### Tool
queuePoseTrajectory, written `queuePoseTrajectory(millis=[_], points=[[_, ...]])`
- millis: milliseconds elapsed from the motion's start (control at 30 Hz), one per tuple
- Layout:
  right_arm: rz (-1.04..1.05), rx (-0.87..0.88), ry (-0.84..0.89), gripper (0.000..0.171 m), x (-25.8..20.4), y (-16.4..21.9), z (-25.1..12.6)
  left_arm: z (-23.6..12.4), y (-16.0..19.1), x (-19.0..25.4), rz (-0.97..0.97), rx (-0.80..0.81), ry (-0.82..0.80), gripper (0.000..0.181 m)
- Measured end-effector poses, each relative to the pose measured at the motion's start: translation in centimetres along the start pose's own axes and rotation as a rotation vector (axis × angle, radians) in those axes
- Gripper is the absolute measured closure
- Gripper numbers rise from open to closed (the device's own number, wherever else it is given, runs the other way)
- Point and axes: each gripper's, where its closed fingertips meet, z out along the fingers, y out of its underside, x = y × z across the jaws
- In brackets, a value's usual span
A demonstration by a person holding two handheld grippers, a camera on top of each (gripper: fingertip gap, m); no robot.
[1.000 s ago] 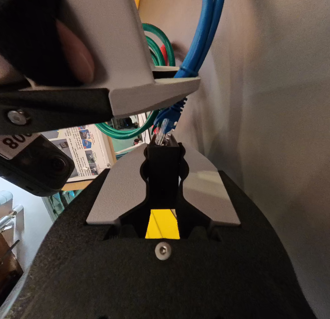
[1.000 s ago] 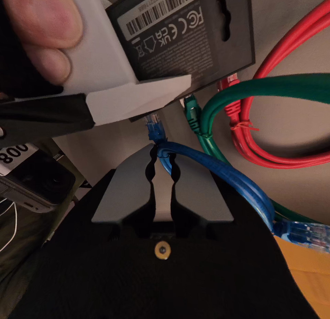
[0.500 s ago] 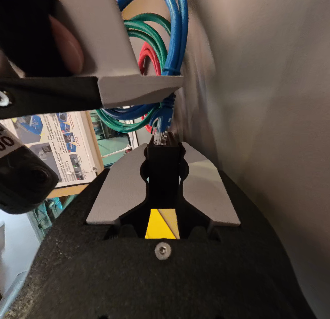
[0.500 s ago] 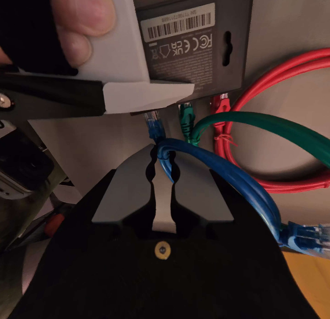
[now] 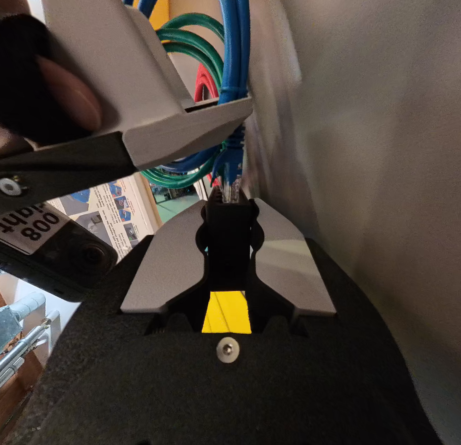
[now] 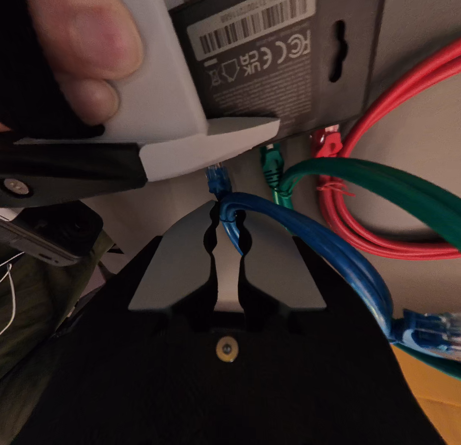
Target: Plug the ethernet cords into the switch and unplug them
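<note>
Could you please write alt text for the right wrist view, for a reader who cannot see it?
The right tool grips a blue cord just behind its plug, close below a black switch held by the left tool. Green and red cords are plugged in alongside.

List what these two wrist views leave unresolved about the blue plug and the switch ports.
- Blue plug seating: in the right wrist view the left claw's grey finger covers the port.
- Switch port face: hidden there, only the labelled underside shows.
- Left wrist view: plug tip blurred against the switch edge.
- Red plug, green plug: latch state too small.
</note>
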Motion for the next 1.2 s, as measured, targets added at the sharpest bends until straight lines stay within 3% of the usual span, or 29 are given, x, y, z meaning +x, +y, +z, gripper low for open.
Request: queuePoseTrajectory(millis=[667,1200], points=[[0.01,0.026,-0.113,0.158,-1.1,0.6,-0.4,-0.6,-1.4,-0.6,0.035,0.073,-0.073,0.152],[-0.095,0.461,-0.124,0.156,-1.5,-3.6,-6.2,-1.2,2.9,-4.2,-0.264,0.026,-0.111,0.152]])
